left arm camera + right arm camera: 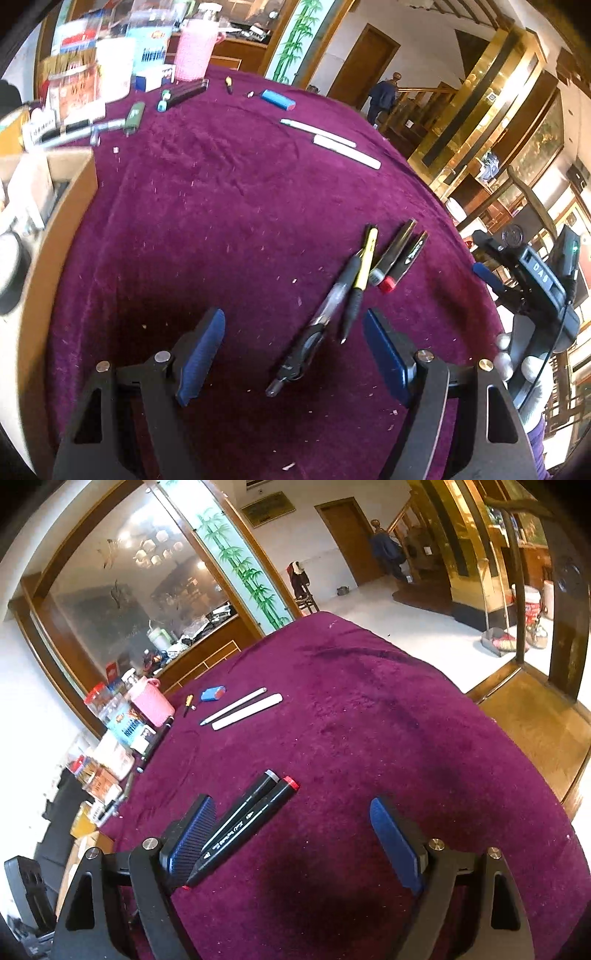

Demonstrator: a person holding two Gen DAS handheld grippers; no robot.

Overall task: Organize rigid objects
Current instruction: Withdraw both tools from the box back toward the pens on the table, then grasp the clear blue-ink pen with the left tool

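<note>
Four pens and markers already lie grouped near the right edge of the purple velvet worktop (221,206): a clear-barrelled black pen (314,325), a yellow-and-black pen (364,273) and two black markers (243,823). Two white pens (332,142), a blue eraser (277,99) and other small items remain scattered far off. Left claw (293,354) and right claw (291,840) both hang released, grasping nothing.

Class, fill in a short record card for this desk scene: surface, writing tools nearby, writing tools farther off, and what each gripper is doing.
surface: purple cloth
near group: two pens beside two black markers
far group: two white pens, blue eraser
left gripper: open, around a pen, not gripping
right gripper: open, markers by one pad
</note>
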